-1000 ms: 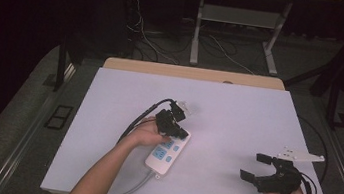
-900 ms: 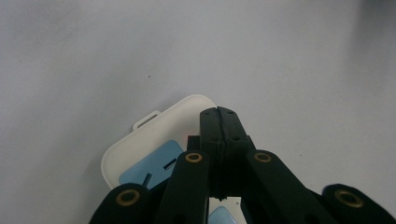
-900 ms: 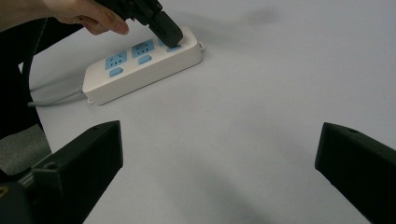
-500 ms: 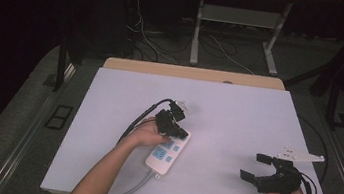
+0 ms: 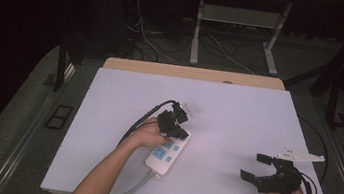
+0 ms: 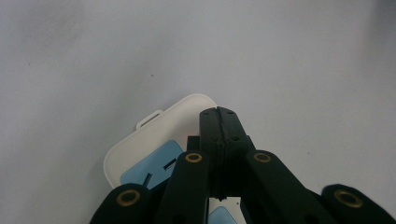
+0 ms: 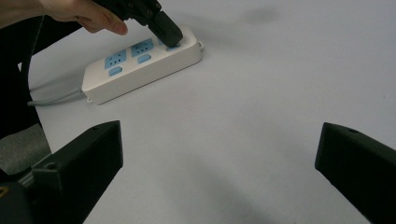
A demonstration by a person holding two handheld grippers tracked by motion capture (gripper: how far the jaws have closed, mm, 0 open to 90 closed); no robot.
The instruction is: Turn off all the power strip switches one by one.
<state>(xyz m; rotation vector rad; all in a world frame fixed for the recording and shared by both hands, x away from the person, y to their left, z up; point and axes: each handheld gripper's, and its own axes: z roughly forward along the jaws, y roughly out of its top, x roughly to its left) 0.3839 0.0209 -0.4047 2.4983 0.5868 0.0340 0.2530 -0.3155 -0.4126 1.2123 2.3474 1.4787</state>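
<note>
My left gripper (image 5: 176, 126), jaws pressed together on nothing, bears on the power strip's (image 5: 166, 153) far end; it may skid across the tabletop (image 5: 238, 116). My right gripper (image 5: 257, 168) gapes empty, well apart, bracing nothing.

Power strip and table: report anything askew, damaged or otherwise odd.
Nothing looks damaged or spilled. The power strip lies diagonally on the white table, cord trailing off the near edge. The left gripper, jaws shut, presses on its far end; the right gripper rests open, apart.
</note>
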